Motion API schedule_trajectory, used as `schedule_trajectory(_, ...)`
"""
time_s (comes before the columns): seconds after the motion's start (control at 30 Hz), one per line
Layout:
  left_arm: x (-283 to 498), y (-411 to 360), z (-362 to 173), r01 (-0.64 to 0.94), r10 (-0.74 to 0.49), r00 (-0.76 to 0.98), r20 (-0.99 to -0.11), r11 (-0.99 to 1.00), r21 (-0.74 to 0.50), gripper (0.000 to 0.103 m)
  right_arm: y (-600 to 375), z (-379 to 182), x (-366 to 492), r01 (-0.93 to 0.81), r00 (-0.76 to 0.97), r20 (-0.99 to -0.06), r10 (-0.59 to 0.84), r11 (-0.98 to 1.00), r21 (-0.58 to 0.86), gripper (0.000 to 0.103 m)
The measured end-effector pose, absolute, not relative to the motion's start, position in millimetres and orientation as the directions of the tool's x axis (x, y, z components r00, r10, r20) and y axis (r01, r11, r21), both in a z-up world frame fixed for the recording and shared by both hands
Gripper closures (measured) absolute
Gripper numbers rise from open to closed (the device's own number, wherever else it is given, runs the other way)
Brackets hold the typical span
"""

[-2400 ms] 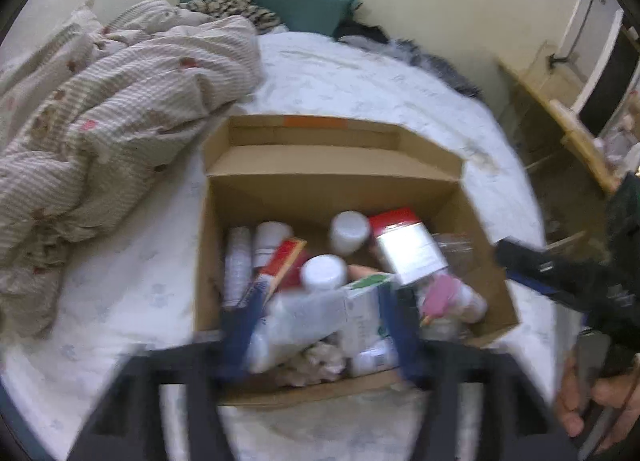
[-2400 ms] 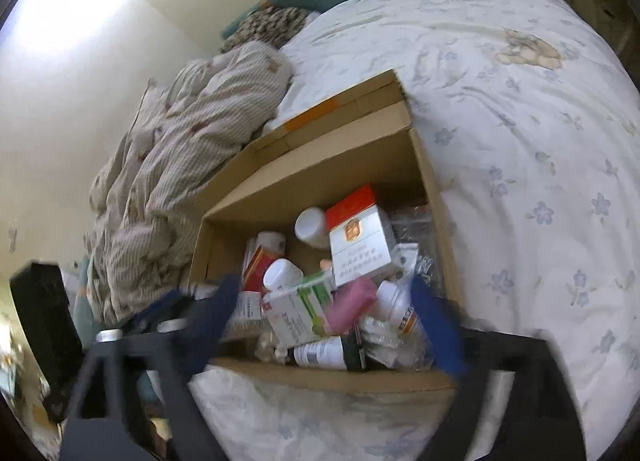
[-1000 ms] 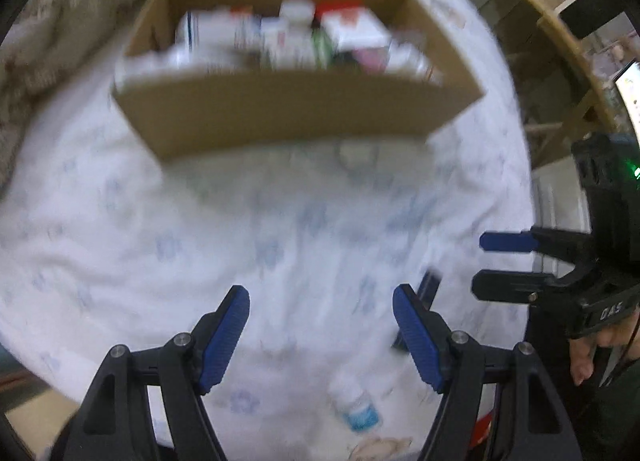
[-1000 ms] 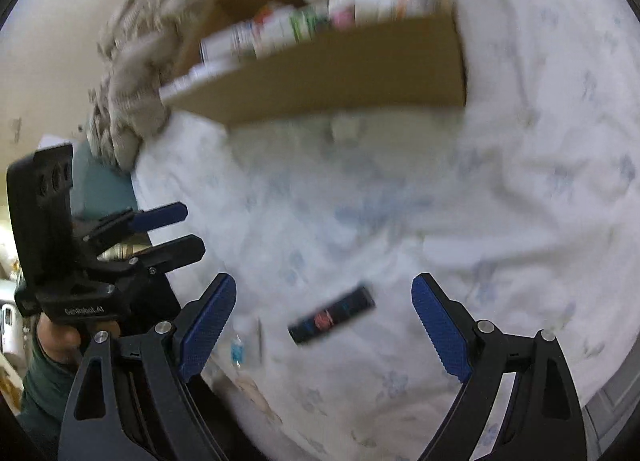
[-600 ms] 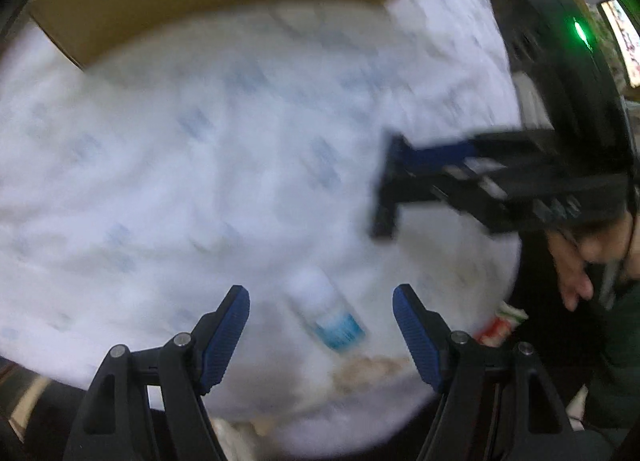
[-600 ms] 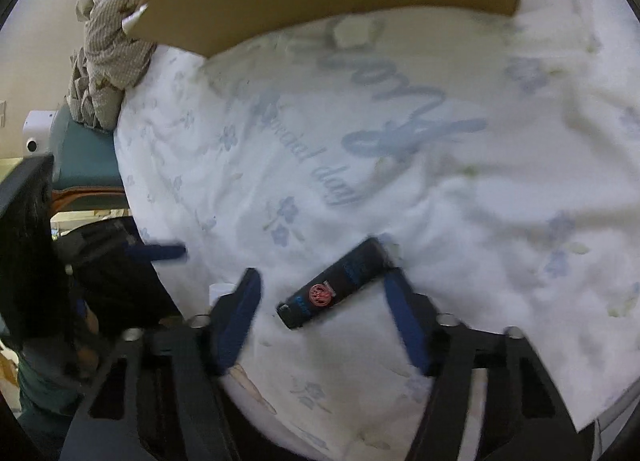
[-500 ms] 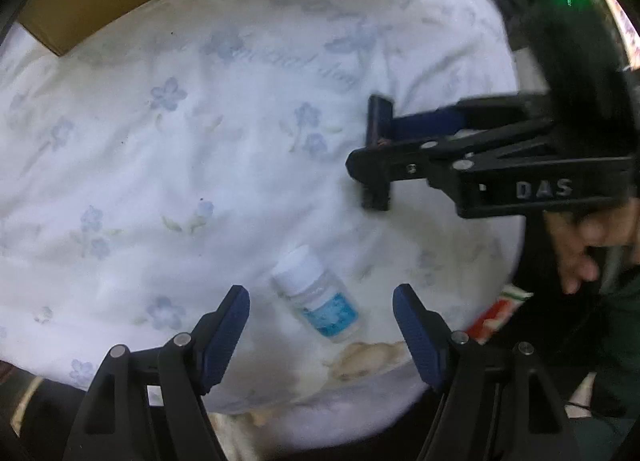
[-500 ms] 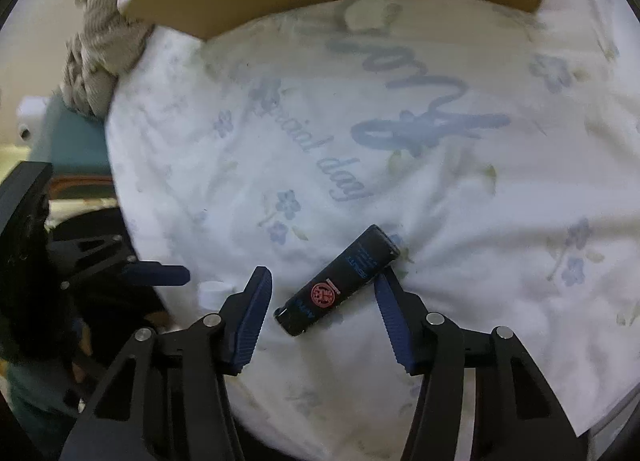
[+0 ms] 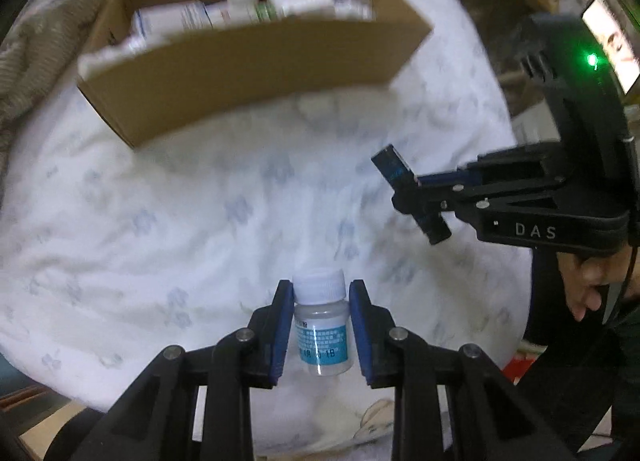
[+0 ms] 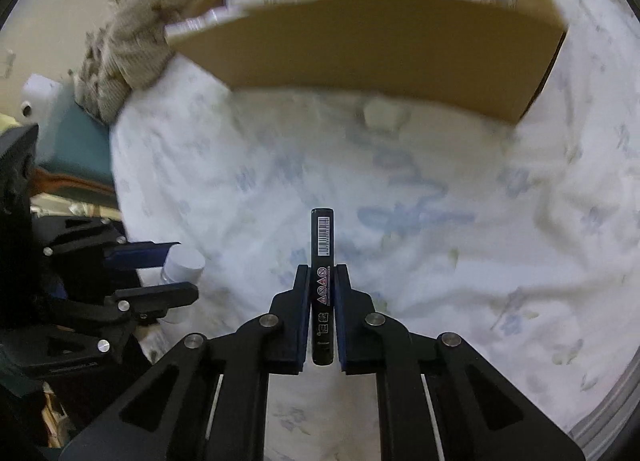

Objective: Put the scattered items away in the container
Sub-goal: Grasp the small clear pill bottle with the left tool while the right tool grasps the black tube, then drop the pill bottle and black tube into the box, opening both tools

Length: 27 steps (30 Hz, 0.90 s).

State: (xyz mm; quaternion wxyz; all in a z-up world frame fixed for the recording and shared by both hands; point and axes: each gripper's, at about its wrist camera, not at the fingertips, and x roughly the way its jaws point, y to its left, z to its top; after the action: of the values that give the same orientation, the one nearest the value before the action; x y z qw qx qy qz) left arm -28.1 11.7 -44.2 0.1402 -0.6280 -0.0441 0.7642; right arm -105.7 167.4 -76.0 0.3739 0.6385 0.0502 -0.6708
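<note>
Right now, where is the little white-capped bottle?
In the left wrist view the white-capped bottle sits low and central between the closing left claw's blue pads, above the floral bedsheet, short of the cardboard box.

Both cams sit on the grippers and look steeply down at the bed [image 9: 168, 229], facing the cardboard box [image 9: 256, 73] at the top of each frame; the box is near, its front wall close; left view is off to the box's left, right view to its right; both share box and bed sheet.
</note>
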Motion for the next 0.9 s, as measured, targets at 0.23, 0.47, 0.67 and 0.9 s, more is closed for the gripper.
schedule_trajectory(0.23, -65.4, -29.0, 3.6, -0.088, 0.231, -0.358, -0.905, -0.973, -0.214, 0.075, 171.3, -28.6, -123.9, 0.546, 0.019, -0.838, -0.545, -0.697, 0.465, 0.092)
schedule_trajectory(0.47, -111.9, -61.8, 47.1, 0.034, 0.163, -0.553, -0.817, -0.975, -0.218, 0.075, 171.2, 18.1, -156.9, 0.491, -0.115, -0.774, -0.622, -0.713, 0.500, 0.092)
schedule_trajectory(0.67, -163.4, -69.3, 63.4, 0.098, 0.167, -0.634, -0.755, -0.951, -0.293, 0.075, 161.2, 22.3, -195.2, 0.383, -0.207, -0.716, -0.666, -0.729, 0.567, 0.092)
schedule_trajectory(0.9, -203.6, -51.7, 46.0, 0.088, 0.151, -0.646, -0.748, -0.959, -0.269, 0.075, 158.3, 18.8, -231.5, 0.328, -0.341, -0.679, -0.651, -0.759, 0.563, 0.092)
